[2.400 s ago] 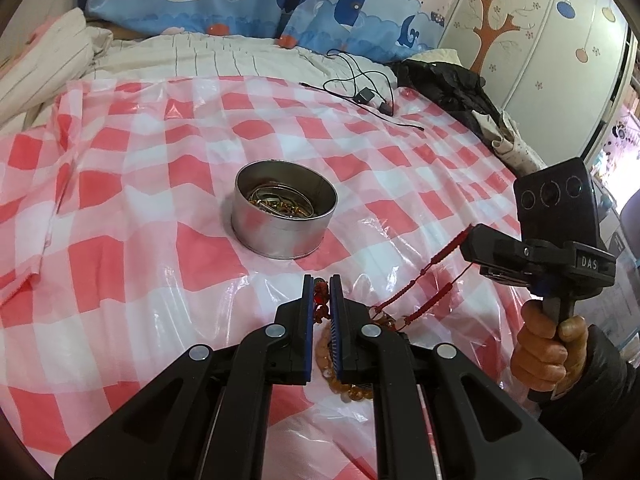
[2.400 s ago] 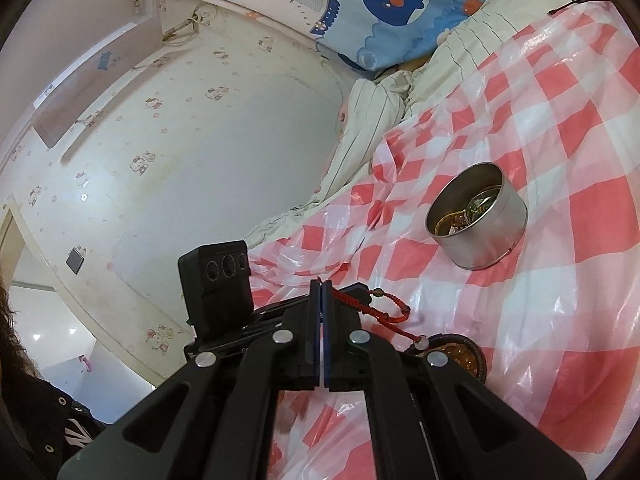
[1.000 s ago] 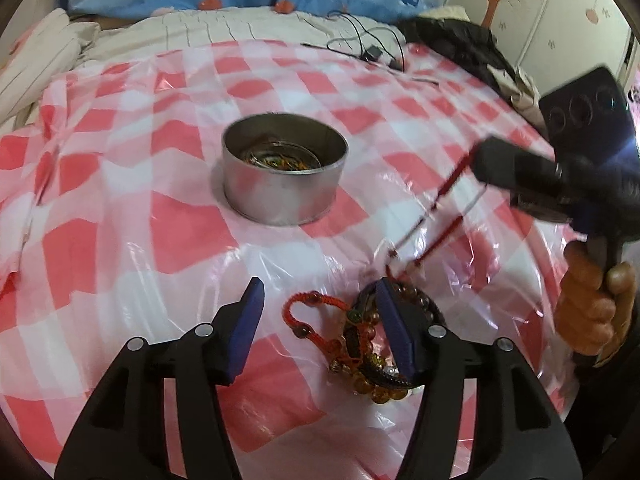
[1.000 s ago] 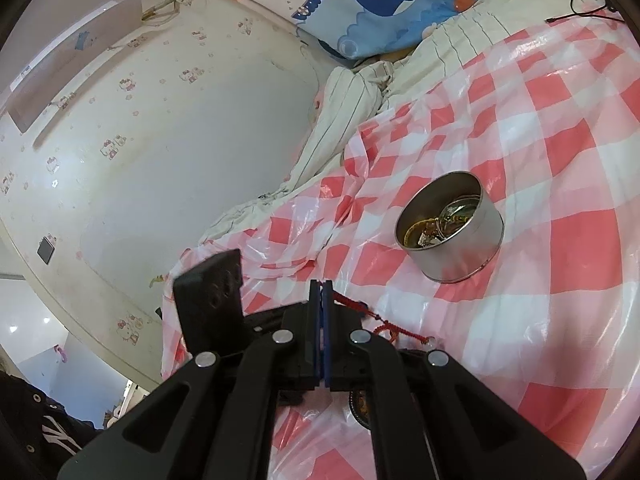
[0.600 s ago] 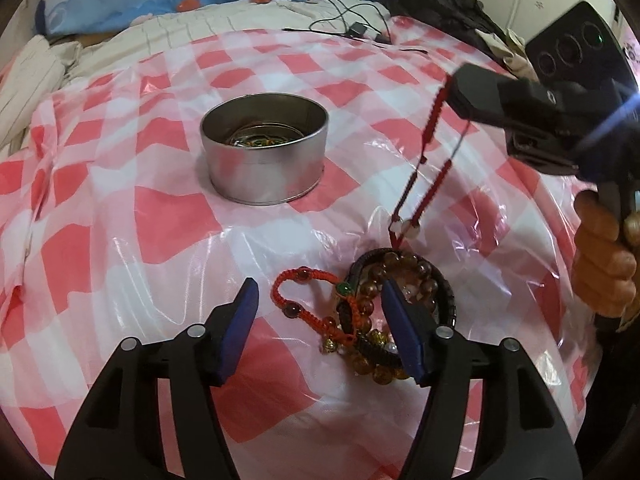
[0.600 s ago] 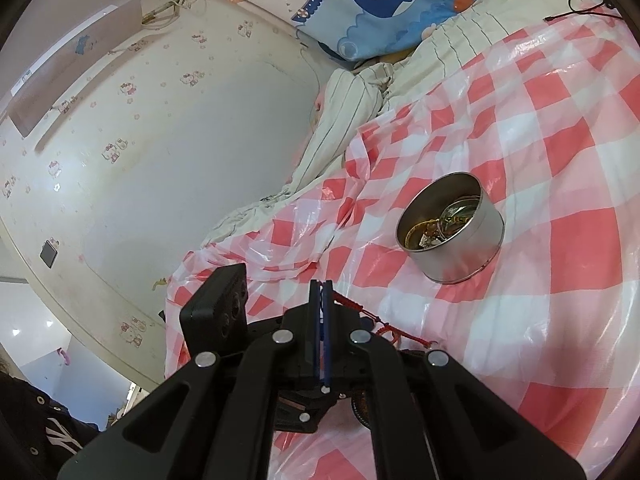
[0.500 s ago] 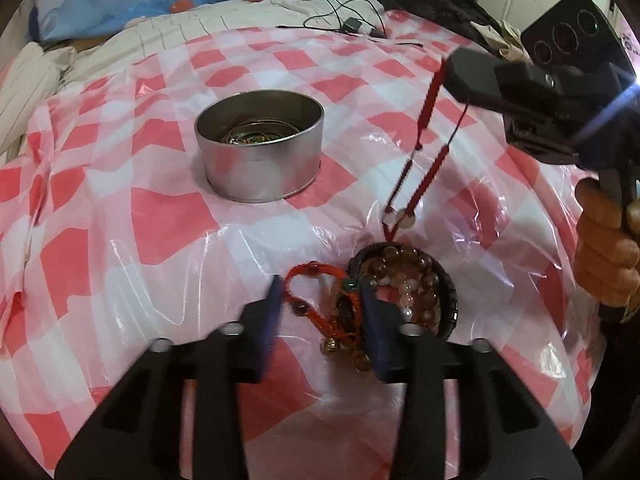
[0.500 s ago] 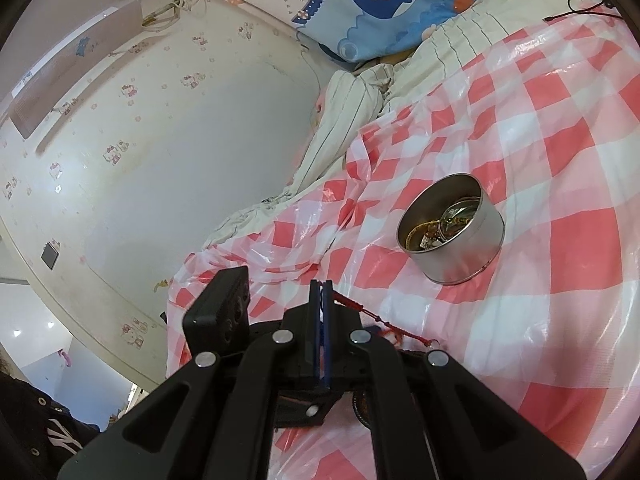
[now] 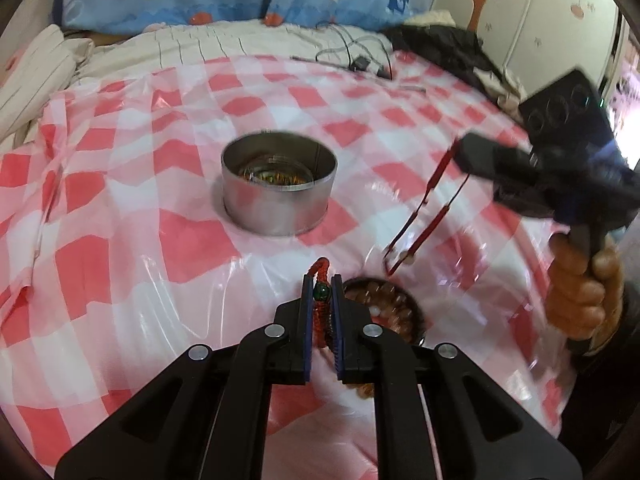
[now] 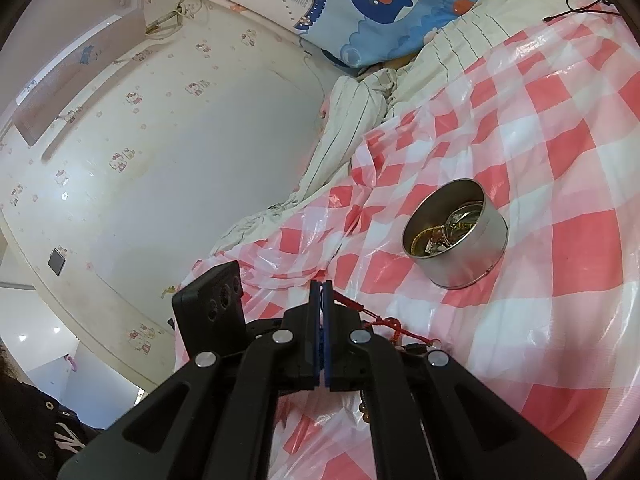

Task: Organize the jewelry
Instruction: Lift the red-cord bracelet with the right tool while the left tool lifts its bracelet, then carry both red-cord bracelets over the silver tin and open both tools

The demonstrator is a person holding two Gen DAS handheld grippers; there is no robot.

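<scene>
On the red-and-white checked plastic sheet (image 9: 120, 264), near the middle, stands a round metal tin (image 9: 279, 189) with gold-coloured jewellery lying inside. Nearer the camera, the left gripper (image 9: 321, 298) is pinched almost closed on a red braided cord bracelet (image 9: 320, 276) with a green bead, right beside a ring of amber beaded bracelets (image 9: 384, 308) lying on the sheet. To the right, the right gripper (image 10: 321, 300) has its jaws pressed together on a red string necklace (image 9: 426, 216), which hangs down in a loop toward the beaded bracelets.
</scene>
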